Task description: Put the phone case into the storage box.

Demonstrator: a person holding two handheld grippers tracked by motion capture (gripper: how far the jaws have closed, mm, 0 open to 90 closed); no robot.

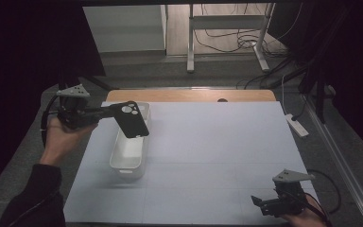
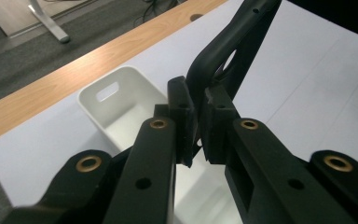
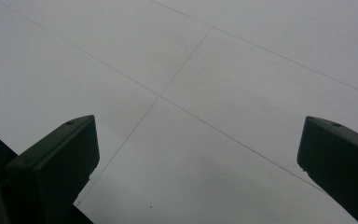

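At the left of the high view, the left gripper [image 1: 105,112] is held up in a hand [image 1: 65,135] and points toward the centre of the frame, its jaws pinched tight on the edge of a flat black plastic phone case with round camera cut-outs [image 1: 131,119]. The case hangs tilted in the air over the far end of a long white plastic bin with a slotted handle [image 1: 130,161], which stands on the pale blue-grey table mat [image 1: 217,156] left of centre. In the left gripper view the two black pads [image 2: 183,116] press on the case [image 2: 233,42], which rises toward the upper right of the frame, with the bin [image 2: 121,100] below and behind them at centre left. The right gripper [image 1: 260,204] rests low at the bottom right of the high view, well apart from the bin. In the right gripper view its jaws stand wide apart with nothing between them, over bare mat [image 3: 205,93].
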